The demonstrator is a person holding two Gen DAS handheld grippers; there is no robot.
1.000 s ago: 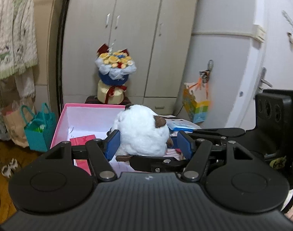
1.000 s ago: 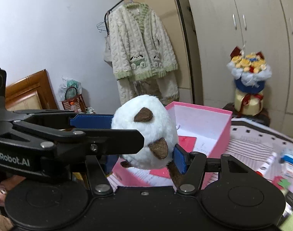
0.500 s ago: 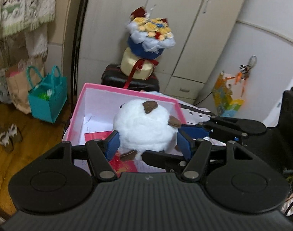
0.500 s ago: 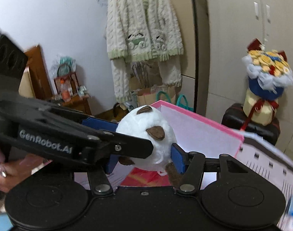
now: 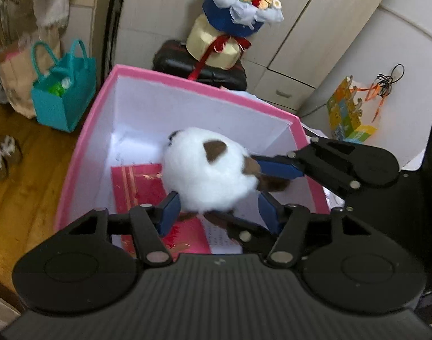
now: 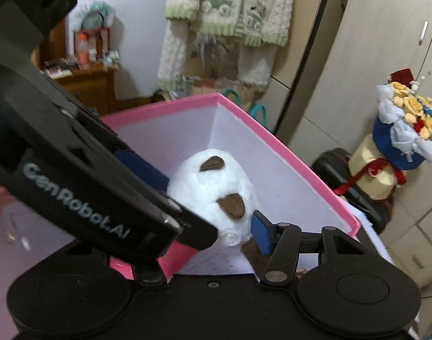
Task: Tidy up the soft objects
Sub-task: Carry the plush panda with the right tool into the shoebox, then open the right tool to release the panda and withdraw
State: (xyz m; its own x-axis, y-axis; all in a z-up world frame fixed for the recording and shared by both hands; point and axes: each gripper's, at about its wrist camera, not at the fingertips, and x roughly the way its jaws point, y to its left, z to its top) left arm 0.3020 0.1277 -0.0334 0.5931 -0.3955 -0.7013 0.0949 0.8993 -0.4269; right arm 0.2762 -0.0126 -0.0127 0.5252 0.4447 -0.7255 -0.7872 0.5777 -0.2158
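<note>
A white fluffy plush toy (image 5: 207,175) with brown ears hangs inside the open pink box (image 5: 82,141), above its floor. Both grippers hold it. My left gripper (image 5: 217,212) has its blue pads against the toy's near underside. My right gripper (image 6: 207,204) is shut on the same toy (image 6: 213,189); one blue finger (image 5: 281,168) of it shows pressing the toy's right side in the left wrist view. The left gripper's black body (image 6: 82,187) crosses the right wrist view and hides the toy's left side.
The box (image 6: 272,141) has white inner walls and holds a red card (image 5: 139,187) and papers. A bouquet (image 5: 241,2) on a black case stands behind it. A teal bag (image 5: 63,93) and slippers (image 5: 4,155) lie on the wood floor, left. Cabinets stand behind.
Both grippers have carried the plush toy forward over the box rim and lowered it into the pink box. The grip on the toy is unchanged.
</note>
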